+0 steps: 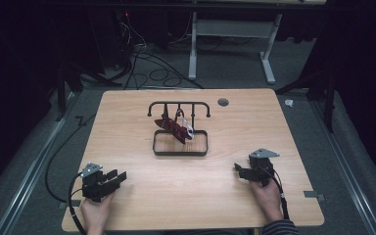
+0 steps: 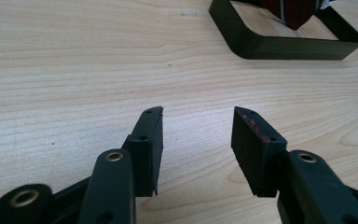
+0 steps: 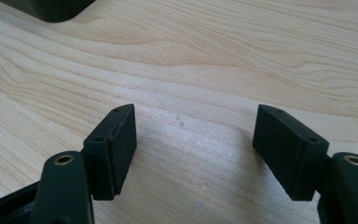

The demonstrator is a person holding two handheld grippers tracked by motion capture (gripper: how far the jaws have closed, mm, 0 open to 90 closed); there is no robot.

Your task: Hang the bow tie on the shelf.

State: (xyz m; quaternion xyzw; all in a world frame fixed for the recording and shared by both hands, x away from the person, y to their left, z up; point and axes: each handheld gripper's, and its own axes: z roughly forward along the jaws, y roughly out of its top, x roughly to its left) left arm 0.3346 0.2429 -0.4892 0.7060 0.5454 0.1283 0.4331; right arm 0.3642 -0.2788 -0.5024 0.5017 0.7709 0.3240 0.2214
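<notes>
- High view: the dark red bag (image 1: 175, 128) hangs tilted from the black rack (image 1: 179, 108) over its tray, mid-table; the left gripper (image 1: 119, 177) and right gripper (image 1: 238, 170) rest near the front edge, well apart from it – my advice is to approach slowly and level
- Left gripper view: jaws parted, empty, over the pale wooden table (image 2: 74, 70)
- Right gripper view: jaws wide, empty; the room behind is dark, cables on grey floor

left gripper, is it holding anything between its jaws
No, the left gripper has its jaws apart with only bare table showing between them.
</notes>
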